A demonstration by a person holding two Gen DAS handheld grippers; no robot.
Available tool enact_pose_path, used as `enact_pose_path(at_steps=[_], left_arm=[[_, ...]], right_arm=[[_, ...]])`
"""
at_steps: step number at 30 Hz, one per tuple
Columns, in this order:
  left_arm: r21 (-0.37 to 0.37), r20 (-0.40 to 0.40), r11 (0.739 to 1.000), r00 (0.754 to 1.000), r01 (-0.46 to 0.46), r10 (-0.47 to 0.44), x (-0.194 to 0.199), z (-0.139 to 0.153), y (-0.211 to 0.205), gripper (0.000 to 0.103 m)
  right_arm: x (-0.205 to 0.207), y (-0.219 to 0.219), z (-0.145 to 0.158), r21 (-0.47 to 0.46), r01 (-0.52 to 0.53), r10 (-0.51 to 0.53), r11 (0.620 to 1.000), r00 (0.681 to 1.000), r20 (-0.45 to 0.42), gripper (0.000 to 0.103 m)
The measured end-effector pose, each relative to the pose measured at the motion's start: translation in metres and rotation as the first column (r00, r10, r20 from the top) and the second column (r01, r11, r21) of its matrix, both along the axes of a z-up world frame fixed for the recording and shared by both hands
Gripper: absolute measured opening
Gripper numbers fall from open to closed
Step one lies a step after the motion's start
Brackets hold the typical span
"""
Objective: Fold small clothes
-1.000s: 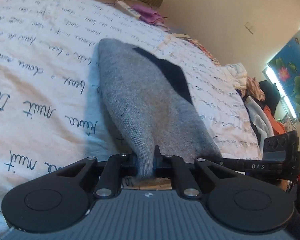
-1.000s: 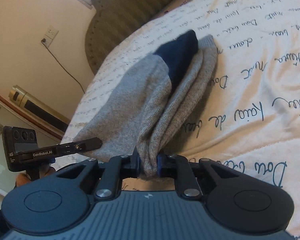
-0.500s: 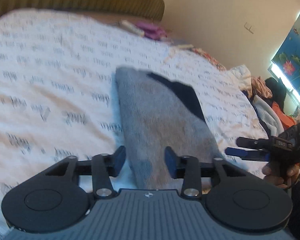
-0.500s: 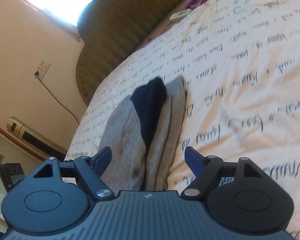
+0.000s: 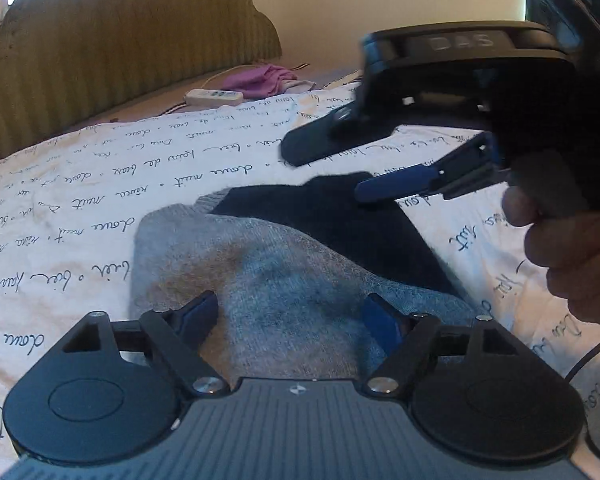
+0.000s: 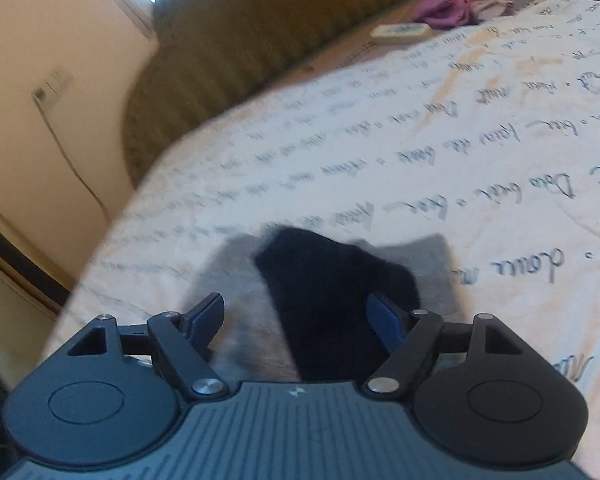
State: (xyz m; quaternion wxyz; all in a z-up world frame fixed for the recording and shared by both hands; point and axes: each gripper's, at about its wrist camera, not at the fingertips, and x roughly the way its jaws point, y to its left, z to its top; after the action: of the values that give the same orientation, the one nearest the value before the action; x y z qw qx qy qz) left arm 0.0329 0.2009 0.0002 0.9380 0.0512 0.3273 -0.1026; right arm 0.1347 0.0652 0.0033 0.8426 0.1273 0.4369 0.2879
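On the bed's white script-printed sheet (image 5: 100, 184) lies the grey knitted sock with a dark navy heel (image 5: 260, 272), soft, light and floppy; take its edge. Left hand-held gripper (image 5: 290, 316) and right hand-held gripper (image 6: 296, 316) hover spread, empty.

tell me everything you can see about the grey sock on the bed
The grey sock is a soft ribbed knit with a dark navy patch that looks like a heel or toe. It looks doubled over, lying flat on the white bedspread printed with handwriting. Brownish smudges mark the grey part. Nothing grips it: the left gripper and right gripper both hover open above it, jaws spread wide. The right wrist view is blurred.
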Motion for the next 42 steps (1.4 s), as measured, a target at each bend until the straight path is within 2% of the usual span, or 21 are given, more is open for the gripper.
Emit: enact_pose_path(at_steps=[1, 3, 7, 8, 10, 12, 14, 16, 18, 20, 22, 24, 26, 29, 32, 34, 36, 37, 38, 39, 42], left_arm=[[0.014, 0.015, 1.0, 1.0, 0.007, -0.007, -0.002, -0.004, -0.003, 0.083], [0.006, 0.02, 1.0, 1.0, 0.009, -0.009, -0.004, -0.008, -0.006, 0.083], [-0.011, 0.023, 1.0, 1.0, 0.009, -0.009, -0.001, -0.012, -0.005, 0.084], [-0.014, 0.023, 1.0, 1.0, 0.01, -0.01, -0.001, -0.012, -0.004, 0.084], [-0.022, 0.019, 1.0, 1.0, 0.008, -0.008, 0.0, -0.012, -0.002, 0.085], [-0.022, 0.02, 1.0, 1.0, 0.007, -0.006, 0.0, -0.011, -0.005, 0.085], [-0.016, 0.02, 1.0, 1.0, 0.006, -0.006, 0.0, -0.011, -0.006, 0.085], [-0.013, 0.018, 1.0, 1.0, 0.006, -0.006, -0.001, -0.01, -0.007, 0.085], [-0.013, 0.02, 1.0, 1.0, 0.007, -0.007, 0.0, -0.01, -0.007, 0.085], [-0.011, 0.026, 1.0, 1.0, 0.007, -0.006, 0.001, -0.012, -0.007, 0.085], [-0.008, 0.03, 1.0, 1.0, 0.005, -0.005, 0.001, -0.013, -0.008, 0.086], [-0.005, 0.033, 1.0, 0.999, 0.006, -0.006, 0.001, -0.012, -0.009, 0.086], [-0.016, 0.04, 1.0, 0.999, 0.0, 0.001, -0.004, -0.007, -0.006, 0.085], [-0.088, 0.05, 0.996, 0.999, 0.003, 0.001, -0.027, 0.013, 0.01, 0.085], [-0.145, 0.084, 0.988, 0.996, 0.049, -0.037, -0.062, 0.026, 0.025, 0.09], [-0.149, 0.057, 0.987, 0.997, 0.06, -0.052, -0.073, 0.022, 0.027, 0.091], [-0.155, -0.019, 0.987, 0.999, 0.042, -0.045, -0.071, 0.006, 0.029, 0.089], [-0.155, -0.041, 0.987, 0.998, 0.037, -0.044, -0.069, -0.003, 0.028, 0.09], [-0.149, -0.03, 0.988, 0.998, 0.043, -0.048, -0.068, -0.011, 0.028, 0.093], [-0.137, -0.001, 0.989, 0.998, 0.059, -0.059, -0.07, -0.015, 0.026, 0.097], [-0.128, 0.001, 0.99, 0.999, 0.049, -0.05, -0.073, -0.006, 0.023, 0.091]], right_arm=[[0.001, -0.004, -0.011, -0.037, 0.013, -0.012, 0.999, 1.0, 0.028, 0.073], [0.005, -0.019, -0.015, 0.027, 0.036, -0.036, 0.999, 0.999, 0.0, 0.072], [0.002, -0.017, 0.0, -0.01, 0.067, -0.067, 0.998, 0.998, -0.007, 0.071], [-0.001, -0.018, 0.006, 0.011, 0.085, -0.085, 0.996, 0.996, -0.002, 0.073], [-0.013, -0.024, 0.022, 0.121, 0.085, -0.09, 0.989, 0.995, 0.031, 0.073], [-0.017, -0.02, 0.028, 0.204, 0.059, -0.064, 0.977, 0.998, 0.02, 0.073], [-0.014, -0.01, 0.022, 0.177, 0.037, -0.036, 0.984, 0.999, -0.009, 0.072], [-0.001, -0.001, 0.0, 0.077, 0.048, -0.042, 0.996, 0.996, -0.08, 0.071], [0.004, -0.006, -0.013, 0.108, 0.039, -0.033, 0.993, 0.998, -0.052, 0.07], [0.009, -0.009, -0.013, 0.134, 0.068, -0.056, 0.989, 0.994, -0.095, 0.07], [0.008, -0.003, -0.008, 0.089, 0.052, -0.044, 0.995, 0.995, -0.087, 0.07], [0.001, 0.0, 0.001, 0.063, 0.063, -0.058, 0.996, 0.996, -0.071, 0.07], [-0.017, -0.009, 0.014, 0.095, 0.103, -0.098, 0.99, 0.994, -0.056, 0.073], [-0.051, -0.022, 0.031, 0.207, 0.066, -0.062, 0.976, 0.998, -0.025, 0.074], [-0.074, -0.018, 0.024, 0.215, 0.007, 0.005, 0.977, 0.999, -0.051, 0.073], [-0.077, -0.014, 0.003, 0.155, 0.012, 0.003, 0.988, 0.995, -0.098, 0.07], [-0.078, -0.022, -0.011, 0.17, 0.036, -0.022, 0.985, 0.996, -0.081, 0.057], [-0.075, -0.029, -0.013, 0.189, 0.064, -0.044, 0.98, 0.993, -0.11, 0.046], [-0.073, -0.033, -0.013, 0.197, 0.093, -0.065, 0.976, 0.987, -0.144, 0.041], [-0.072, -0.035, -0.01, 0.19, 0.099, -0.07, 0.977, 0.986, -0.151, 0.041], [-0.089, -0.035, 0.01, 0.143, 0.098, -0.083, 0.985, 0.991, -0.105, 0.043]])
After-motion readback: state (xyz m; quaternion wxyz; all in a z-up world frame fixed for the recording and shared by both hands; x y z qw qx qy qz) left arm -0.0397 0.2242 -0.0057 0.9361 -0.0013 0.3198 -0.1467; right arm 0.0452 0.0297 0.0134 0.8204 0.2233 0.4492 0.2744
